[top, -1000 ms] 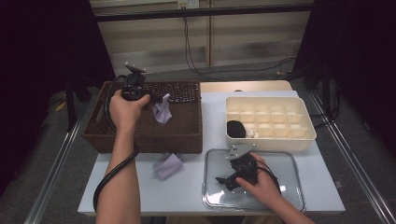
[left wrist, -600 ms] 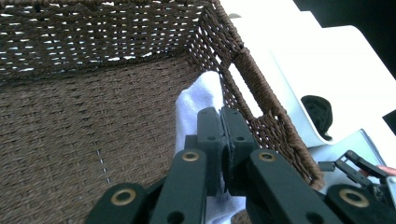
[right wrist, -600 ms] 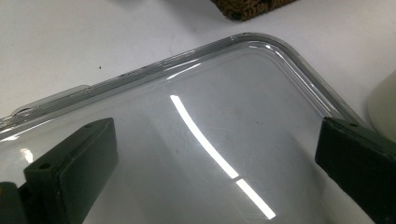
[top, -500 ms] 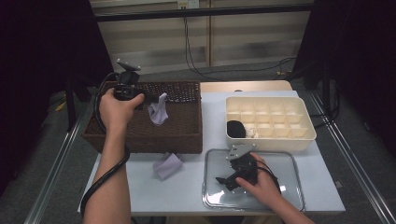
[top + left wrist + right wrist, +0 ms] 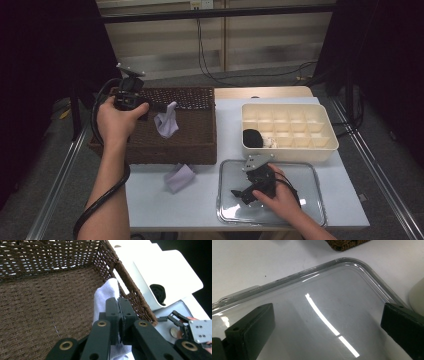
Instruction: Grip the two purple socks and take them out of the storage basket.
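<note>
The left gripper point(image 5: 159, 107) has climbed since the earlier frames, hauling the pale lilac cloth point(image 5: 166, 124) higher, so the cloth now hangs from its tip over the wicker basket point(image 5: 195, 142) with its lower end down inside. The jaws are pinched tight on the cloth's top edge; in the left gripper view the two black pads press together with white fabric point(image 5: 106, 296) bunched ahead of and below them. The right gripper point(image 5: 239, 192) hasn't budged: it rests inside the clear glass tray point(image 5: 315, 200), jaws spread wide, nothing between them but the glass floor point(image 5: 317, 322).

No brand, label or writing can be read anywhere.

Now the count, big to small. One white table point(image 5: 227, 130) under everything. One brown wicker basket, directly beneath the left gripper. One cream divided box point(image 5: 320, 147), well off beyond the basket from the left gripper and just past the right gripper's tray. One glass tray, around the right gripper. Two lilac cloths: the held one, and a second cloth point(image 5: 179, 176) lying crumpled on the table between the basket's near wall and the tray. One black bundle point(image 5: 252, 138) sits in the box's near-left compartment, a small pale item point(image 5: 270, 142) just beside it, too small to identify.
</note>
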